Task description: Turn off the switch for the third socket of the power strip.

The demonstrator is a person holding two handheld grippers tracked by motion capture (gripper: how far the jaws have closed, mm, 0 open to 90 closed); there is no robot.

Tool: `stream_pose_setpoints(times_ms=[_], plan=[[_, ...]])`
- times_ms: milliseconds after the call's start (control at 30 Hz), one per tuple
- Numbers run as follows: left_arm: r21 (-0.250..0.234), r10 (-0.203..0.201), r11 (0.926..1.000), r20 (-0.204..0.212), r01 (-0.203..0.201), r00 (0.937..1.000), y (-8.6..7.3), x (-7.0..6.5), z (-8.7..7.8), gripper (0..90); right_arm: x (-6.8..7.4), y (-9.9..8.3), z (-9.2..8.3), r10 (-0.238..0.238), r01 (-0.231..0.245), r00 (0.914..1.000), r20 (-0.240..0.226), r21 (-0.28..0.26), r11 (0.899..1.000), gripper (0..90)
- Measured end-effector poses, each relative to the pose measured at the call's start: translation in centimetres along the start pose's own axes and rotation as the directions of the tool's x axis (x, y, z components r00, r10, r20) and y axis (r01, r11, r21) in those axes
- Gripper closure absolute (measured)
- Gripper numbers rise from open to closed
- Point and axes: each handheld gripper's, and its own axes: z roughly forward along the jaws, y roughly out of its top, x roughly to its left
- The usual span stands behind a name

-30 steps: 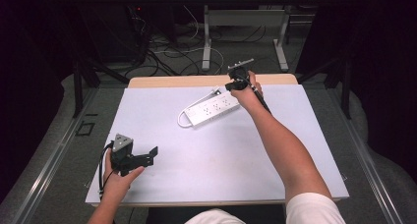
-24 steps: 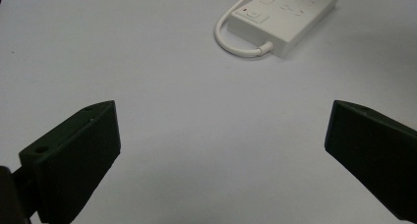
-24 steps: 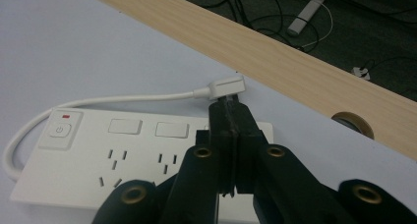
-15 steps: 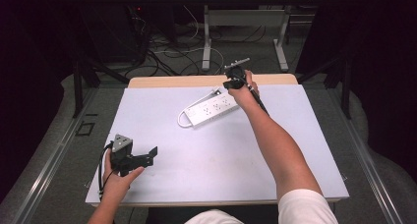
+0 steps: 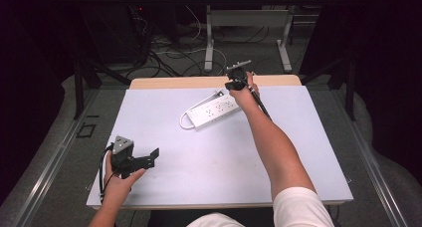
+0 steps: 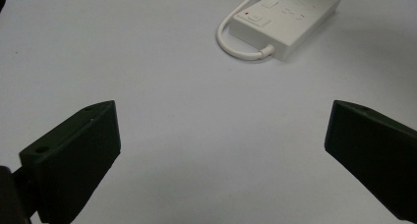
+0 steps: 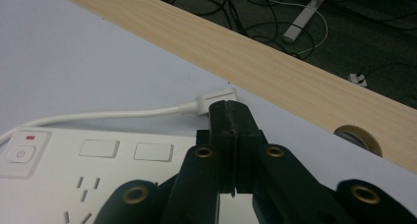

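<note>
A white power strip point(image 5: 214, 110) lies aslant on the white table top point(image 5: 164, 117), toward the far middle; its white cord point(image 6: 236, 49) loops back along it. My right gripper point(image 5: 230, 86) hangs over the strip's far right end, its jaws shut with nothing between them. In the right gripper view the shut tips point(image 7: 228, 116) sit just in front of the cord's white plug point(image 7: 216, 98), above the strip point(image 7: 74, 170) and its power button point(image 7: 20, 153). My left gripper point(image 5: 152, 157) rests at the front left, open and holding nothing, its jaws point(image 6: 221, 150) aimed at the strip point(image 6: 285, 17).
A bare wooden band point(image 7: 295, 71) runs along the table's far edge, with a round cable hole point(image 7: 358, 138) in it. Beyond the edge are floor cables point(image 5: 169, 53) and desk legs point(image 5: 209, 43). Wide bare table surface lies between the two grippers.
My right gripper has shifted a little and sunk slightly over the strip's far end. The left hand and the strip have stayed where they were.
</note>
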Motion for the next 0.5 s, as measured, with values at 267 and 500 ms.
stream_pose_setpoints(times_ms=[267,500], plan=[[-0.003,-0.002,1.0000,-0.001,0.002,1.0000,0.0,0.0,0.0,0.5,0.3,-0.1,0.9,0.008,-0.008,0.9999,-0.011,-0.002,1.000,90.0],[0.000,-0.008,1.0000,-0.003,0.008,1.0000,0.0,0.1,0.0,0.5,0.5,-0.1,1.8,0.008,-0.008,0.9998,-0.018,-0.002,1.000,90.0]])
